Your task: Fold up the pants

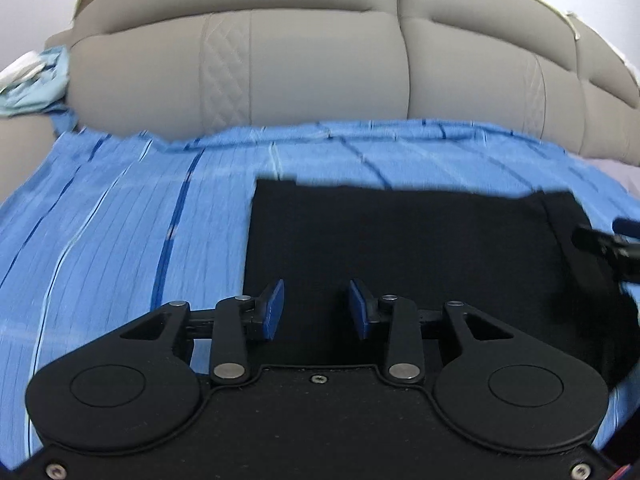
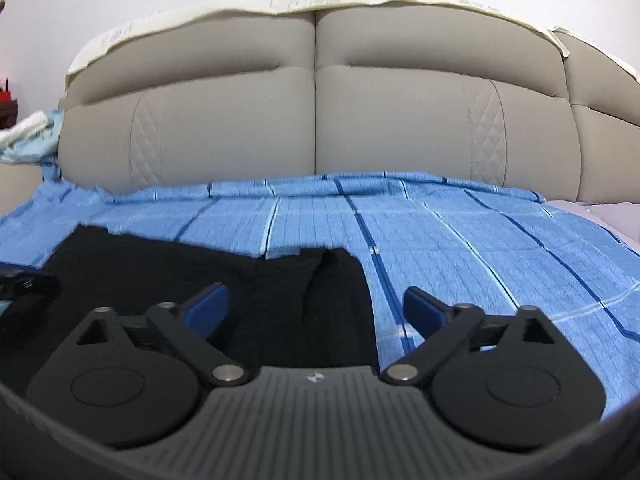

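1. Behind everything stands a padded beige headboard (image 2: 320, 120) against a white wall; in front of it a blue striped bedsheet (image 2: 460, 240) covers the bed and serves as the folding surface.
2. On this sheet lie the black pants (image 1: 400, 240), flat and already in a compact rectangle with straight left and far edges; I judge that at least one fold is made, because the shape is so regular.
3. In the left wrist view, the left gripper (image 1: 316, 308) hangs over the near left part of the pants; its blue pads stand partly apart and nothing is between them, so it holds nothing.
4. In the right wrist view, the right gripper (image 2: 316, 308) is over the near right edge of the pants, where black cloth meets blue sheet; its jaws are spread very wide and empty.
5. Probably both tools are free because the cloth is laid down and must rest flat before a next grasp.
6. Hard to see: the pants are so dark that layers and seams almost disappear; only one ridge near the right edge shows in the right view; the near edge is hidden under the tools; at far left, some pale cloths (image 2: 28, 136) are cut off by the frame.
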Demonstrator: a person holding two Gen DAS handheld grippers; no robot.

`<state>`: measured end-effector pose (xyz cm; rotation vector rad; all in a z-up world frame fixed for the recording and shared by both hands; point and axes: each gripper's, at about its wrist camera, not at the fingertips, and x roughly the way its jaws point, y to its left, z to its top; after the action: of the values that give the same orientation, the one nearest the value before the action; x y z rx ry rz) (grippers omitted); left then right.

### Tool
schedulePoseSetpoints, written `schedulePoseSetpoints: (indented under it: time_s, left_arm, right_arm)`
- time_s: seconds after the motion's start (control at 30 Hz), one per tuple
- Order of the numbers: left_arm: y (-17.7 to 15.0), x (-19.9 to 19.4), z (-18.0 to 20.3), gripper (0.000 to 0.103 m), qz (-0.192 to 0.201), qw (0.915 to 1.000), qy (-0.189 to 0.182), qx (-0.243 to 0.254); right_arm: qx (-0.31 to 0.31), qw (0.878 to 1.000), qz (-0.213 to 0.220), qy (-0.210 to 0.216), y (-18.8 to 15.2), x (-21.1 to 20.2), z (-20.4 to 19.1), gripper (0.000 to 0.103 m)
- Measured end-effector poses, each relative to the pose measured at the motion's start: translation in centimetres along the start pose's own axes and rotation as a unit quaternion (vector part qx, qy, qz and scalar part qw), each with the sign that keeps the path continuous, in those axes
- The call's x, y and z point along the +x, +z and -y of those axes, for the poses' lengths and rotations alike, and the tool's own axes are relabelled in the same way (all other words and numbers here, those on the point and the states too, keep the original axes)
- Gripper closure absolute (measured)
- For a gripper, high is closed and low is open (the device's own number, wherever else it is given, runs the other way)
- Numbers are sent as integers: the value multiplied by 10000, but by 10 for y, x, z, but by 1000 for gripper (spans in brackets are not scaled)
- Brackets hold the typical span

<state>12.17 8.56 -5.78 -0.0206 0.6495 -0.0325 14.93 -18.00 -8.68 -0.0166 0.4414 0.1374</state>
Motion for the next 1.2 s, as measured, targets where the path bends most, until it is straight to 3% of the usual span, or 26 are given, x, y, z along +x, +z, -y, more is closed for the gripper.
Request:
schedulePoseSetpoints:
  time_s: [0.3,0.4,0.47,0.53,0.6,0.7,0.8,0.9,1.07,1.2]
  left_arm:
    - [-78,-63,18,55,209,9981,394,433]
    - [-83,-76,17,52,229,9985,409,273]
    - [-76,-81,12,48,183,9994,295,84]
    - [-61,-84,0,35,351,9993,41,-130]
    - [-42,-78,-16,31,487,9980,-214,-354]
    - [-12,-55,-33,31,494,9973,-248,-482]
    - [12,-24,-46,32,256,9971,-242,-667]
    - [26,3,-53,33,-29,9965,-412,-721]
    - [37,35,-52,35,-238,9967,-516,-580]
    - [44,56,-55,36,-289,9939,-720,-789]
  right_arm:
    - [-186,9993,-313,-45,-24,-10,3,0]
    - [233,9984,-474,192,-28,-5,17,0]
    - [781,9944,-590,397,-25,-2,32,0]
    - [934,9931,-559,440,-18,-2,41,0]
    - [920,9929,-522,540,-9,1,47,0]
    - [673,9936,-641,638,2,14,50,0]
    - [438,9927,-833,752,7,35,48,0]
    - [386,9887,-846,1175,11,45,46,1]
    - [44,9870,-829,1374,15,64,32,13]
    - [337,9827,-826,1622,19,69,37,26]
